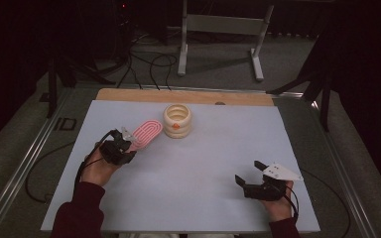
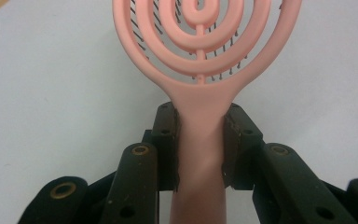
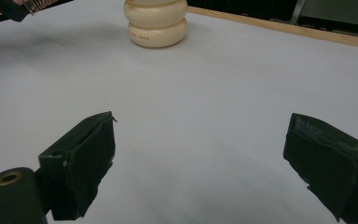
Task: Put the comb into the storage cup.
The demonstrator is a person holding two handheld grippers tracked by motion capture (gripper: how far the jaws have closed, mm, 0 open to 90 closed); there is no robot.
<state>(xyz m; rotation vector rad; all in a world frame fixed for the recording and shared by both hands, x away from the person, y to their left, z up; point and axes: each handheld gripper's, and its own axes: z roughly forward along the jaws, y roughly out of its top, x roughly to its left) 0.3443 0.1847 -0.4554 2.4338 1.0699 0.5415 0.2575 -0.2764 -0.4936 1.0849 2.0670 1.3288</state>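
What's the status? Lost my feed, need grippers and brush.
Left gripper shut on brush handle. Right gripper open, empty. Brush head beside cream holder. Nothing between them.

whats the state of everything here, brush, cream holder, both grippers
pink hairbrush: held by its handle, head toward the holder
left gripper: shut on the hairbrush handle
right gripper: open, nothing between the jaws
cream ringed holder: upright on the table, untouched
white table: bare in front of the right gripper
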